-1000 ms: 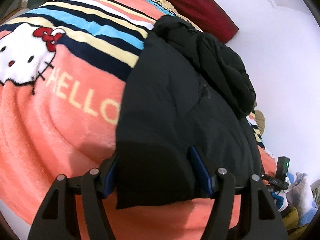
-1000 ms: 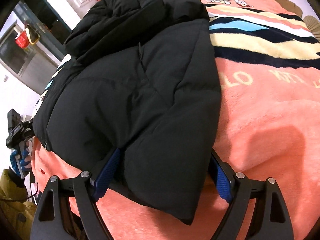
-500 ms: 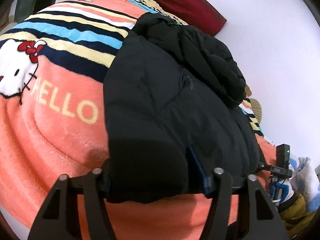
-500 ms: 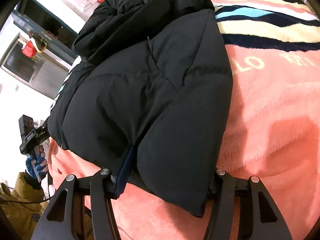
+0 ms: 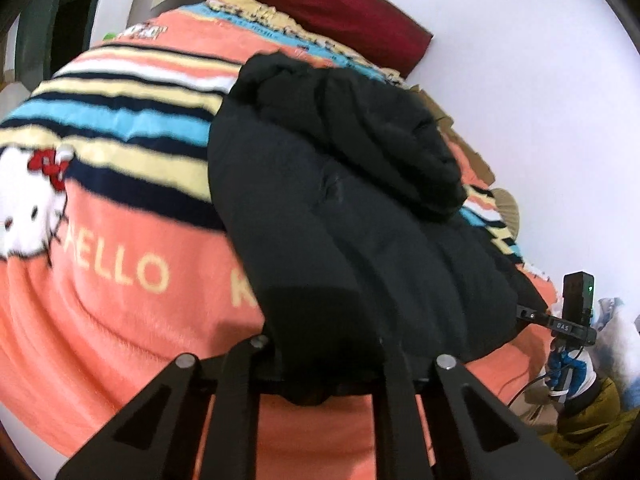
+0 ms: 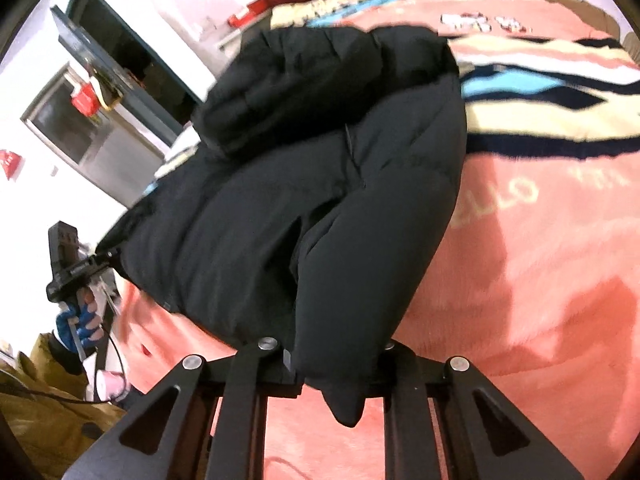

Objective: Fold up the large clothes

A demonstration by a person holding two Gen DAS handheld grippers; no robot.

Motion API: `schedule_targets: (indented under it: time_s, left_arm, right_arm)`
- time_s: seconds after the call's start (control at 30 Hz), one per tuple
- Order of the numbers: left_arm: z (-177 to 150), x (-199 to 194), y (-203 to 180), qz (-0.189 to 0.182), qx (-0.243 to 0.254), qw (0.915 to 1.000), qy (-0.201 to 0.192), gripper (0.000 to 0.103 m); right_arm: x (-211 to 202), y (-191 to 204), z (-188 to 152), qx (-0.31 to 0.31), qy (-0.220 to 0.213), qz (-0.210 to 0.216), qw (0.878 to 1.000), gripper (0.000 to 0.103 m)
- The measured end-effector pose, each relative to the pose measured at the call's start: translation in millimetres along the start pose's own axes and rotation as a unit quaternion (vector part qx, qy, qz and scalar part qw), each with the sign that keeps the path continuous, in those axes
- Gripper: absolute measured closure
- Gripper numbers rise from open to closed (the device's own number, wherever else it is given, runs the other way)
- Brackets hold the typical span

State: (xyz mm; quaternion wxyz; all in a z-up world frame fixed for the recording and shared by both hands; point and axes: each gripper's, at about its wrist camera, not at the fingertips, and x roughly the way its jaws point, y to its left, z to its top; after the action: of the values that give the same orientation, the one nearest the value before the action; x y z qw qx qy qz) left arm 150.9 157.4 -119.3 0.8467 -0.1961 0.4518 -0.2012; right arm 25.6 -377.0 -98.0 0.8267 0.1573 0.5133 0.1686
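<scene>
While both my tools grip hem of black puffer jacket [image 5: 344,216], item lies on pink blanket [image 5: 120,320], hood toward red pillow [image 5: 332,8].
Left gripper [image 5: 324,364]: clenched on near hem corner.
Right gripper [image 6: 332,360]: clenched on other hem corner.
Step, as I judge: lift hem, carry toward hood. Keep both corners level, move together; padding bulky, may slip or spring back.
Surroundings: white wall [image 5: 520,80]; dark cabinet [image 6: 120,56]. Nothing blocks fold path.
</scene>
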Motion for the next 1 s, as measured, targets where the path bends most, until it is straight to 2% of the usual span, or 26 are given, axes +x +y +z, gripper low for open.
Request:
schedule_targets:
  time_s: [0.23, 0.37, 0.57, 0.7, 0.87, 1.0]
  left_arm:
    - [48, -31, -9, -0.056, -0.035, 0.9968, -0.046, 0.092]
    - [86, -39, -15, -0.080, -0.055, 0.9928, -0.070, 0.092]
    - [153, -30, -14, -0.118, -0.118, 0.9816, -0.092, 0.091]
    - [209, -3, -16, -0.101, -0.141, 0.9804, -0.094, 0.091]
    - [276, 53, -21, -0.054, -0.122, 0.9869, -0.091, 0.091]
    - [325, 114, -12, -0.010, -0.106, 0.9902, -0.090, 0.089]
  right_arm:
    - [-37, -1, 37, 0.028, -0.055, 0.041, 0.997, 0.088]
    - [-54, -4, 82, 0.054, -0.084, 0.062, 0.993, 0.088]
    - [-62, -15, 147, 0.113, -0.127, 0.092, 0.981, 0.088]
    - [-49, -30, 194, 0.157, -0.145, 0.085, 0.973, 0.088]
    - [-4, -44, 266, 0.168, -0.150, 0.023, 0.974, 0.088]
    - [46, -59, 319, 0.170, -0.144, -0.030, 0.974, 0.087]
